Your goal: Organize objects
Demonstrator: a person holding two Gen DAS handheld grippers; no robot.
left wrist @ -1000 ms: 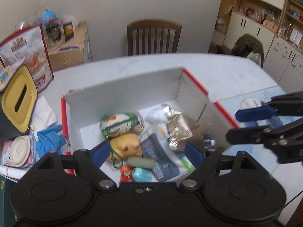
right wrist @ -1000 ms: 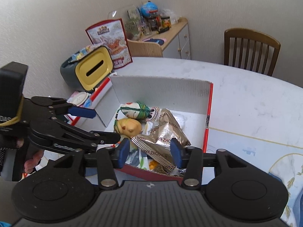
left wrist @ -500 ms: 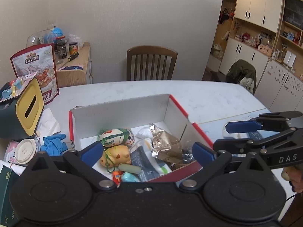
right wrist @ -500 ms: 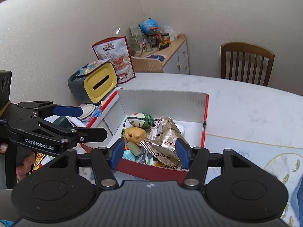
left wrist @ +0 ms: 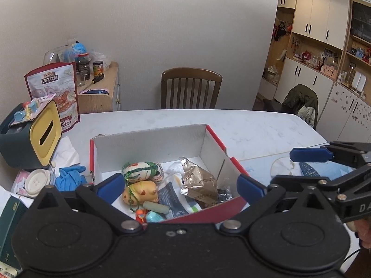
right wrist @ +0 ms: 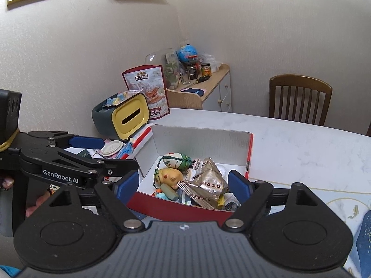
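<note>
A red and white cardboard box (left wrist: 148,143) (right wrist: 199,141) lies open on the white table. Inside are a gold snack packet (left wrist: 199,183) (right wrist: 208,183), a yellow toy (left wrist: 139,192) (right wrist: 170,175), a striped pouch tied with green cord (left wrist: 141,171) (right wrist: 176,159) and a dark sachet (left wrist: 171,199). My left gripper (left wrist: 180,186) (right wrist: 109,154) hovers open before the box's near left corner, with nothing between its fingers. My right gripper (right wrist: 183,183) (left wrist: 294,168) hovers at the near right side. Its jaws are opening and they hold nothing.
A yellow-fronted tissue box (left wrist: 44,134), a blue glove (left wrist: 69,178), a round white lid (left wrist: 37,181) and a standing snack bag (left wrist: 55,92) crowd the table's left side. A wooden chair (left wrist: 191,88) stands behind the table. A patterned mat (right wrist: 347,208) lies to the right.
Both grippers drew back and up from the box, and their jaws spread wider. The gold packet stays lying in the box.
</note>
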